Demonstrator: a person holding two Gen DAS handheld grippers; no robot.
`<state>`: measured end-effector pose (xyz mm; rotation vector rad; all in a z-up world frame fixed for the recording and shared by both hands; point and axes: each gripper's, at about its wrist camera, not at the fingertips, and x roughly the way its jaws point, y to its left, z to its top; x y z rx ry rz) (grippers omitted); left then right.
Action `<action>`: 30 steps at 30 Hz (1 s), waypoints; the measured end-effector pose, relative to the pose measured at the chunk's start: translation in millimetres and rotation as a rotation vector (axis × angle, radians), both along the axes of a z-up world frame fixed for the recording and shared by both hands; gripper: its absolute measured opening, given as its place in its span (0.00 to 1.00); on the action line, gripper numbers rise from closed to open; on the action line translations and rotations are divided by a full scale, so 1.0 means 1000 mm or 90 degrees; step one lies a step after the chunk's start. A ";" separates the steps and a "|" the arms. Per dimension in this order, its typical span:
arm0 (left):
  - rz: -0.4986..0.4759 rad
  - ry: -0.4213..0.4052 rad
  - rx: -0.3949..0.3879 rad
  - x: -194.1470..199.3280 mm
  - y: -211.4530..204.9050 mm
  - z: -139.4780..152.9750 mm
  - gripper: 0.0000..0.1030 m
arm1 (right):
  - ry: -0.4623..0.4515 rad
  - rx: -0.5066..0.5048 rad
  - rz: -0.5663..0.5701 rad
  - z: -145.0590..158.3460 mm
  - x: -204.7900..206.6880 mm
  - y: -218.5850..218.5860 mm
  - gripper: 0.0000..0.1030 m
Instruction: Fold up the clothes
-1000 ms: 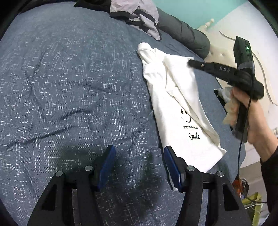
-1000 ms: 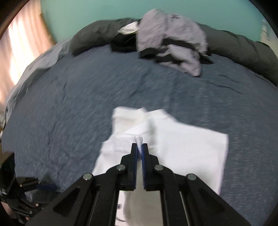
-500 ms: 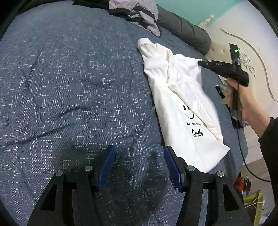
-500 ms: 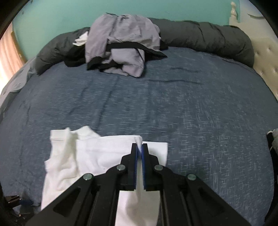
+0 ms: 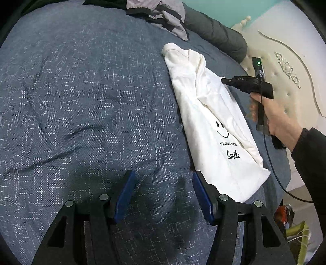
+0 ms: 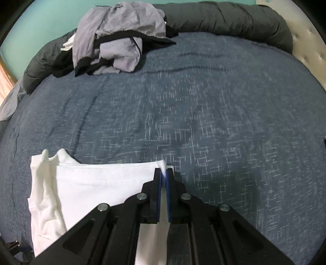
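A white T-shirt (image 5: 212, 122) lies on the bed (image 5: 81, 102), on its blue woven cover, partly folded lengthwise into a long narrow shape with a smiley face and the word "Smile" facing up; the right tongs (image 6: 163, 173) are clamped together on a corner of the shirt's folded edge, with white cloth pinched between the blue pads (image 6: 168, 183) and drawn out flat toward the left of that view; in the left wrist view a hand (image 5: 277, 116) in a dark sleeve holds these tongs over the far side of the shirt, near a cream padded headboard (image 5: 289, 67); the left tongs (image 5: 162, 193) stand apart with nothing between them, low over bare bed cover just beside the shirt's near end; a crumpled grey and black garment (image 6: 120, 36) sits at the far edge of the bed, against a rolled dark quilt (image 6: 224, 18), well apart from the shirt
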<state>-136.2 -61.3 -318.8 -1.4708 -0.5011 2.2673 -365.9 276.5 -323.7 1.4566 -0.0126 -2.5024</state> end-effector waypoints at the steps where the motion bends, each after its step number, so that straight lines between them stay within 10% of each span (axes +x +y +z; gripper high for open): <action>1: 0.000 0.000 0.000 0.000 0.000 0.000 0.60 | -0.003 -0.001 0.000 -0.002 -0.001 0.001 0.04; 20: 0.004 0.006 0.002 0.001 0.003 0.003 0.61 | -0.004 -0.035 0.033 0.010 0.043 -0.001 0.08; 30: 0.020 0.004 -0.007 -0.002 -0.001 0.001 0.65 | 0.021 -0.040 0.198 0.049 0.117 -0.065 0.22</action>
